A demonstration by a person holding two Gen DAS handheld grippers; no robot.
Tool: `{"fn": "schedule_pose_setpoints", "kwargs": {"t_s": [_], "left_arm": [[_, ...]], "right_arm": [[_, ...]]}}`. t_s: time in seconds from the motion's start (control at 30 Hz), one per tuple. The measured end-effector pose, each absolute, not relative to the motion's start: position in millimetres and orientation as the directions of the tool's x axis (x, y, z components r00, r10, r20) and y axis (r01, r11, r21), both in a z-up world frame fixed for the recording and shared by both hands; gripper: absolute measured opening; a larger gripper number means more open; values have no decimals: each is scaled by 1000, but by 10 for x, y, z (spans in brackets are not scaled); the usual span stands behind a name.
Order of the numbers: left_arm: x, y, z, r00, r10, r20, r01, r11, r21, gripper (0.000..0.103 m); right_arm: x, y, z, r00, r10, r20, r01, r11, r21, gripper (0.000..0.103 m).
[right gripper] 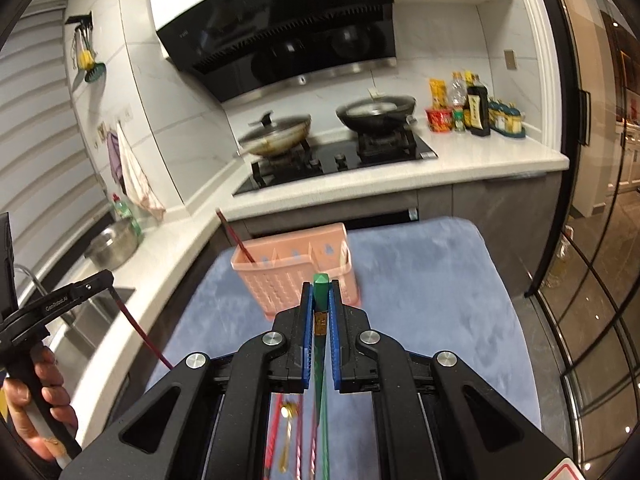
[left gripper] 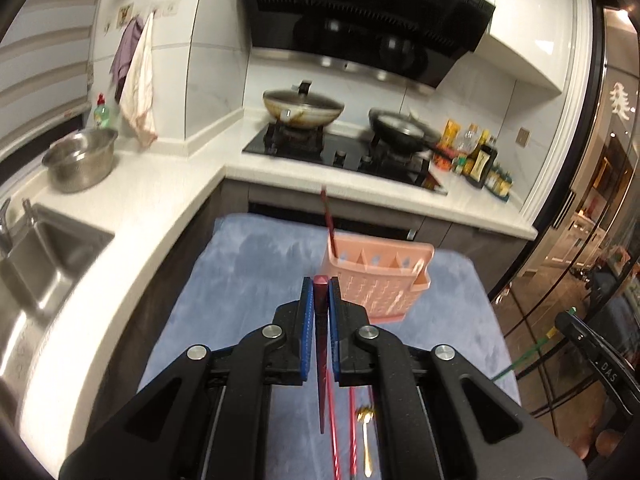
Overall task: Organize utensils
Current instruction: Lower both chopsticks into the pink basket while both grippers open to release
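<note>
Blue pads [left gripper: 307, 320] of the left gripper [left gripper: 320, 284] pinched a dark red chopstick [left gripper: 321, 360], its blunt end poking up between the fingertips and its thin end hanging down below the jaws. Beyond it, on the blue cloth [left gripper: 248, 280] covering the tabletop, stood a pink basket [left gripper: 380, 280] with dividers, and another dark red chopstick [left gripper: 328, 216] leaned out of its left compartment. Under the gripper lay red chopsticks [left gripper: 334, 432] and a gold spoon [left gripper: 366, 436] on the cloth.

In the right wrist view, the right gripper [right gripper: 321, 286] was clamped on a green chopstick [right gripper: 321, 360], held the same way, with the basket [right gripper: 296, 276] just ahead. A hand [right gripper: 28, 404] at the left edge gripped the left gripper's handle [right gripper: 24, 360], the dark red stick [right gripper: 136, 332] slanting down from it. Farther off, a wok [right gripper: 276, 134] and a pan [right gripper: 376, 114] sat on the stove [right gripper: 340, 160].
</note>
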State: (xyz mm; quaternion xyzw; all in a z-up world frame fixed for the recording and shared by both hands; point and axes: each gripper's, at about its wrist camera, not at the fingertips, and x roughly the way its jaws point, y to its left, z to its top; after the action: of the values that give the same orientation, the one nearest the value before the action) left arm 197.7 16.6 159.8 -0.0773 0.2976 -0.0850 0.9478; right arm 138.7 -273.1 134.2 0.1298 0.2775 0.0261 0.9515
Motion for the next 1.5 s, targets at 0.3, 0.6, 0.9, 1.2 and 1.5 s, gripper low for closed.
{"fn": "schedule_pose_setpoints", "kwargs": {"t_s": [0.3, 0.6, 0.9, 1.2, 1.5], "left_arm": [[2391, 35, 2344, 883, -221, -414, 144, 968, -207, 7], [2935, -136, 2592, 924, -208, -321, 144, 967, -211, 7], [3397, -308, 2068, 887, -203, -414, 131, 972, -197, 7], [3572, -319, 1695, 850, -188, -492, 105, 976, -192, 8], [3447, -256, 1738, 865, -149, -478, 64, 980, -189, 51]], "right_arm": [[2036, -2688, 2007, 907, 156, -392, -40, 956, 289, 7], [2783, -2585, 2092, 922, 140, -361, -36, 959, 280, 7], [3292, -2585, 1660, 885, 150, -441, -17, 957, 291, 7], [3389, -2615, 1352, 853, 144, -502, 1, 961, 278, 7], [3230, -2685, 1451, 867, 123, -483, 17, 961, 275, 33]]}}
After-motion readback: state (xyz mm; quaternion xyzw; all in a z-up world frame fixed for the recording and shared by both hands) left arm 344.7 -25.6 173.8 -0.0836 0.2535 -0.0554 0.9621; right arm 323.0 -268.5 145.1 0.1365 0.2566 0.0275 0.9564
